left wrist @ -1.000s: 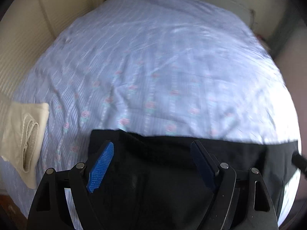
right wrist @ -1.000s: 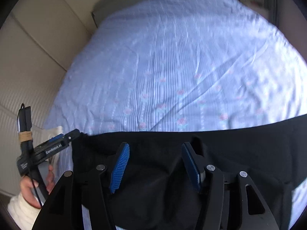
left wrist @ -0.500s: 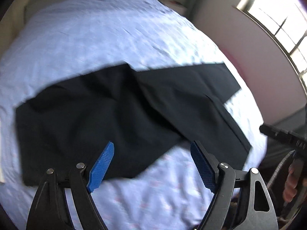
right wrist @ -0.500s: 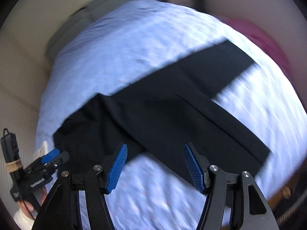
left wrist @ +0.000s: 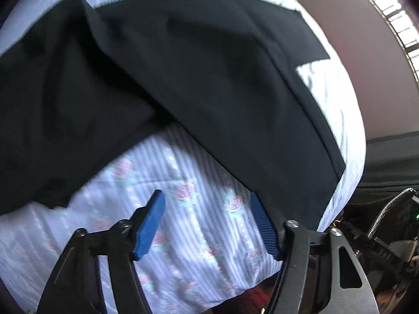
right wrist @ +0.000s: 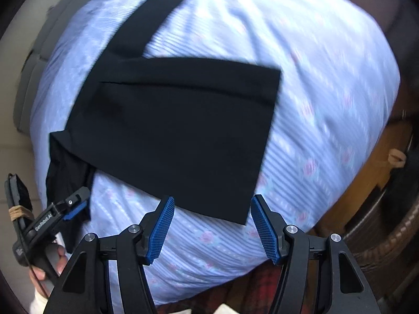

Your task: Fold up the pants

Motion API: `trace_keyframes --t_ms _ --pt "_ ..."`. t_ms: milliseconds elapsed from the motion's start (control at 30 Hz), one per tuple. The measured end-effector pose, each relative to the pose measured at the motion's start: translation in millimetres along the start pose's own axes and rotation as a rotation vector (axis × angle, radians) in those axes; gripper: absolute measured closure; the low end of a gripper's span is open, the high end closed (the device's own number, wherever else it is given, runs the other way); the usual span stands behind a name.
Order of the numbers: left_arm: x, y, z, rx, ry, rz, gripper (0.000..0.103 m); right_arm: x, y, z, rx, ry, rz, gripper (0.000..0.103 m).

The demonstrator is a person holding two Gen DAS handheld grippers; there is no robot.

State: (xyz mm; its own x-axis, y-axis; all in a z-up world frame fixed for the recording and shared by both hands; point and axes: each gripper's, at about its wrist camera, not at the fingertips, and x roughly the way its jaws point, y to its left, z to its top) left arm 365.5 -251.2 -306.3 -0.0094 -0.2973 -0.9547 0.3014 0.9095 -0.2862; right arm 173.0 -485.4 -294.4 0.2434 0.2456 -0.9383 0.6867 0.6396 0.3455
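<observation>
- Item: black pants (right wrist: 170, 130), spread unfolded on the bed (right wrist: 327, 83) with its striped, rose-printed sheet; 1 leg ran toward the far side of the bed, the other lay toward the near edge, the 2 crossing at an angle rather than stacked.
- Right tool (right wrist: 212, 225): blue pads apart, nothing between them, hovering over the near hem corner of the closer leg, not touching cloth as far as the view showed.
- Left tool (left wrist: 207, 225): pads apart and empty, poised over bare sheet just beside the edge of a leg; in the right wrist view it appeared low at the left, close to the bunched waist end.
- Risk 1: the near hem lay close to the bed edge; a pinch on 1 layer only would likely lift the top panel and leave the lower one behind, skewing the fold.
- Risk 2: the legs were misaligned; folding before they were matched would probably lock in a diagonal crease.
- Risk 3: the sheet was loose and wrinkled; a low pinch might catch sheet along with trouser cloth.
- Risk 4: the waist end was rumpled, so a drag could bunch it further.
</observation>
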Motion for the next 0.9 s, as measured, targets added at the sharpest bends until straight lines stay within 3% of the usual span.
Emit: trace_keyframes --t_ms 267,367,433,467,500,533,600,733,900 --pt "37 -7 20 -0.045 0.049 0.005 0.042 49 -27 -1 0.137 0.116 0.086 0.041" --pt "54 -6 28 -0.073 0.079 0.001 0.042 64 -27 2 0.142 0.142 0.089 0.045" --pt "64 -5 31 -0.106 0.098 0.005 0.043 67 -26 5 0.134 0.156 0.089 0.057" --pt "65 -6 32 -0.113 0.095 0.003 0.047 66 -25 7 0.132 0.161 0.091 0.062" --pt "64 -7 34 -0.109 0.091 -0.003 0.063 64 -24 8 0.126 0.162 0.091 0.076" --pt "63 -10 35 -0.091 0.092 -0.016 0.087 61 -22 11 0.121 0.164 0.098 0.088" --pt "59 -21 39 -0.054 0.108 -0.032 0.096 50 -22 16 0.132 0.157 0.152 0.095" --pt "19 -52 51 0.060 0.032 -0.054 0.098 -5 -10 37 0.143 0.036 0.263 0.097" --pt "-40 -95 104 0.147 -0.114 -0.121 0.098 -95 25 107 0.089 -0.241 0.343 0.097"
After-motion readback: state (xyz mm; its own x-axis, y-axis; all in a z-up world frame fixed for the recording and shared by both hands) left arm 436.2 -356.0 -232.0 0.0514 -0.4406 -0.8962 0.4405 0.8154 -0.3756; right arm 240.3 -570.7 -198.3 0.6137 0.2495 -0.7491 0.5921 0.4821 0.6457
